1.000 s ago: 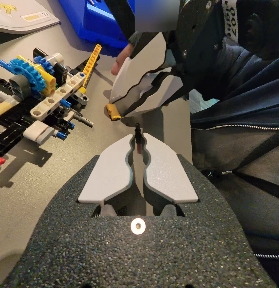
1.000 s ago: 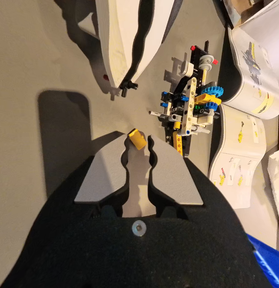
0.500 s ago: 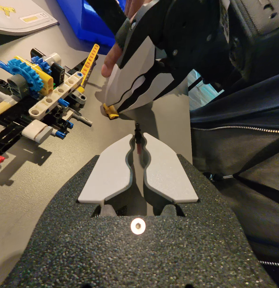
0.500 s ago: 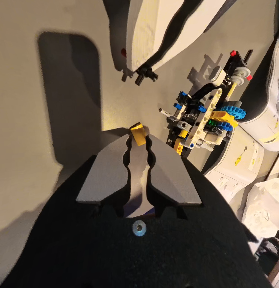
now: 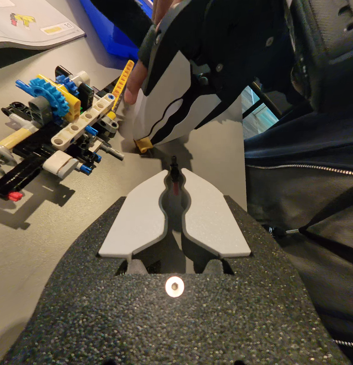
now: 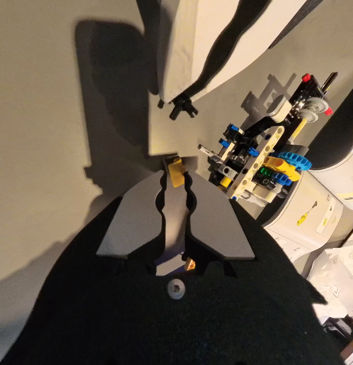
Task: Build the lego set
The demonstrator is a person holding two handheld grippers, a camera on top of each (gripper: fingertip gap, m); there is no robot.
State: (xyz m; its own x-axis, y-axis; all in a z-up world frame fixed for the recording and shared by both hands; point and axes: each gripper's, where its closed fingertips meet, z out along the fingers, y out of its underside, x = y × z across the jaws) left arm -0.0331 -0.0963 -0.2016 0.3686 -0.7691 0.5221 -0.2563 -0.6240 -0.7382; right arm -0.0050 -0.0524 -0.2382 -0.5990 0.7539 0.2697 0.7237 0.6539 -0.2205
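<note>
right wrist view, blurred yellow piece [image 6: 176, 173] between jaws

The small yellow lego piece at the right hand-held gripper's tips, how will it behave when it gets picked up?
The small yellow lego piece looks like rigid plastic, so it should not flex. It is tiny, probably very light. Only the right hand-held gripper fingertips bracket it, so it may twist or pop out on the smooth table.

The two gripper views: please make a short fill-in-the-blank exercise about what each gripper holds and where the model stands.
1. The left gripper is shut on a small ___ pin.
2. The right gripper closes on a ___ piece lying on the table.
3. In the left wrist view, the lego model stands to the ___ of the left gripper.

Missing words: black; yellow; left
</note>
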